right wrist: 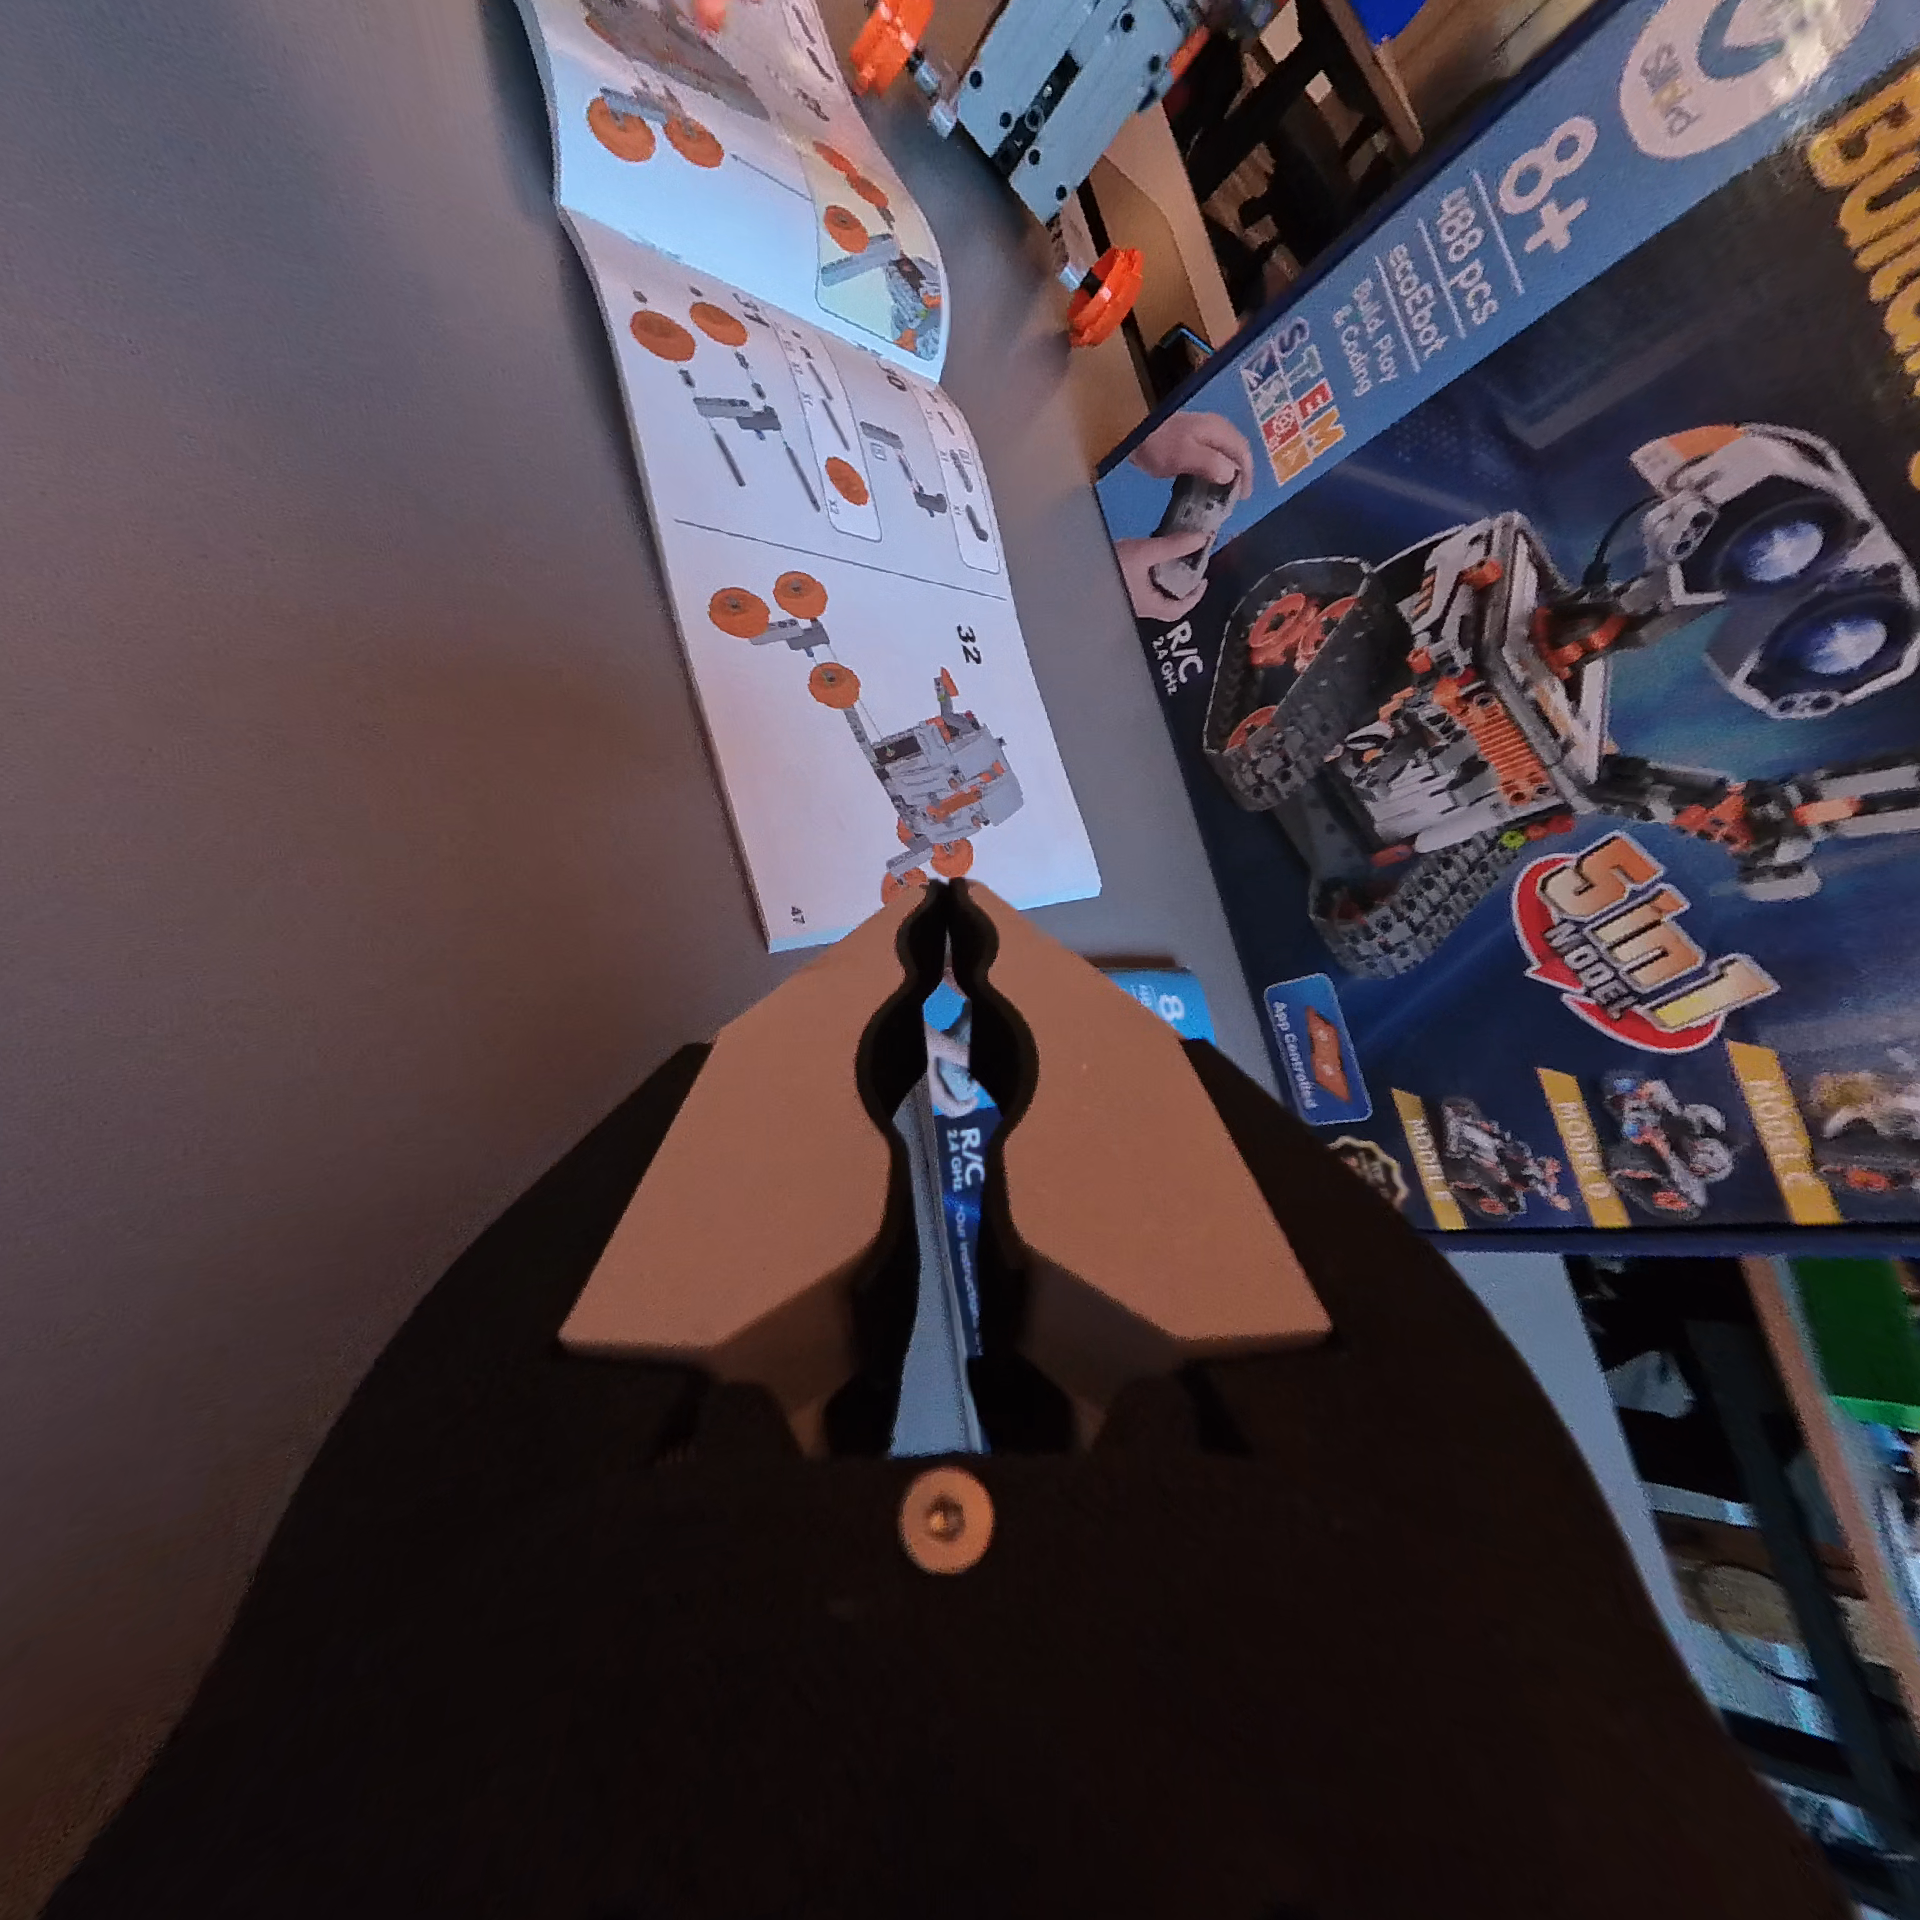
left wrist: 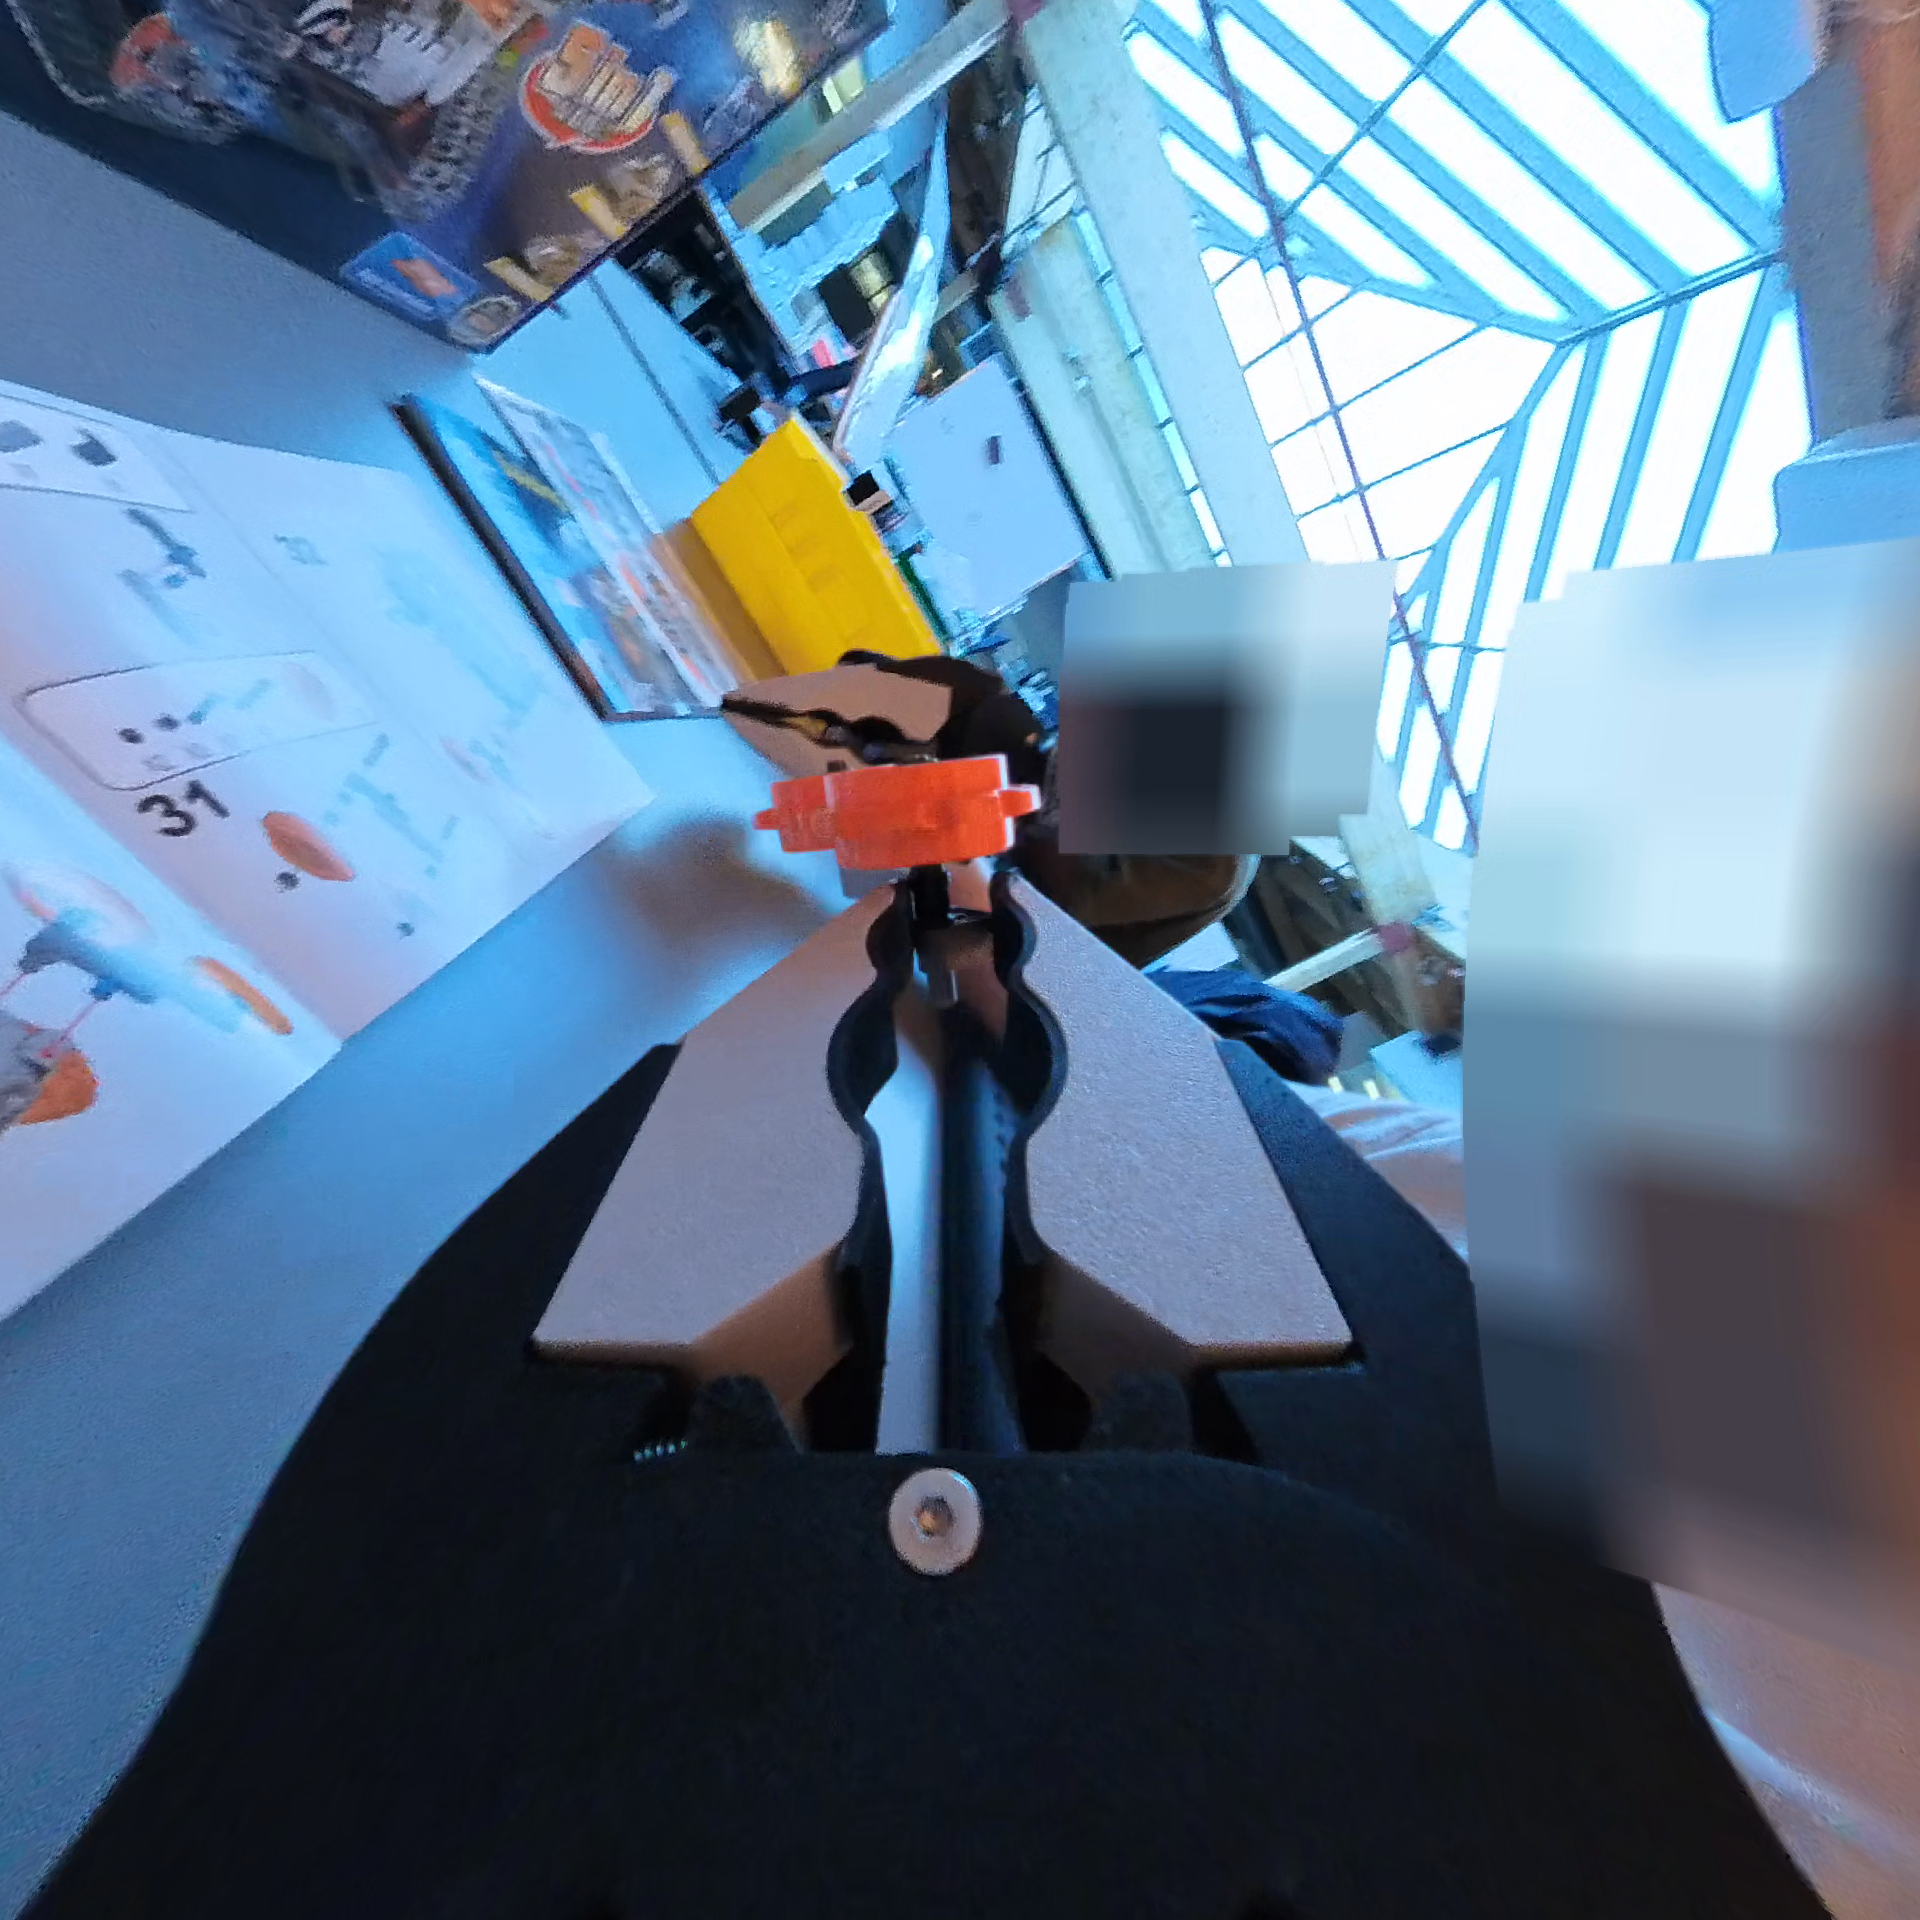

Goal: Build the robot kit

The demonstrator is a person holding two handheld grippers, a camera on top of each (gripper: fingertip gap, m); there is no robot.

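So we've got the orange wheel (left wrist: 902, 812) up in the air in the left wrist view, sitting on a thin black axle (left wrist: 932, 940) that the left gripper (left wrist: 940, 896) has its jaws clamped on right at the tips. The wheel pokes out just past the fingertips, well above the grey table (left wrist: 312, 1195). Beyond it there's a yellow bin (left wrist: 805, 551), and off to the side the open instruction booklet (left wrist: 239, 748) lies flat on the table.

Over in the right wrist view, our right gripper (right wrist: 948, 891) has its jaws pressed together with nothing between them, hovering near the booklet's (right wrist: 831, 582) lower corner. A second, smaller booklet (right wrist: 1153, 997) peeks out from behind the fingers. The big blue kit box (right wrist: 1558, 727) lies beside the booklet, and farther back a grey brick-built body (right wrist: 1070, 94) sits with two more orange wheels (right wrist: 1107, 294) on it. Everything's a bit blurry, so we can't tell the finer details.
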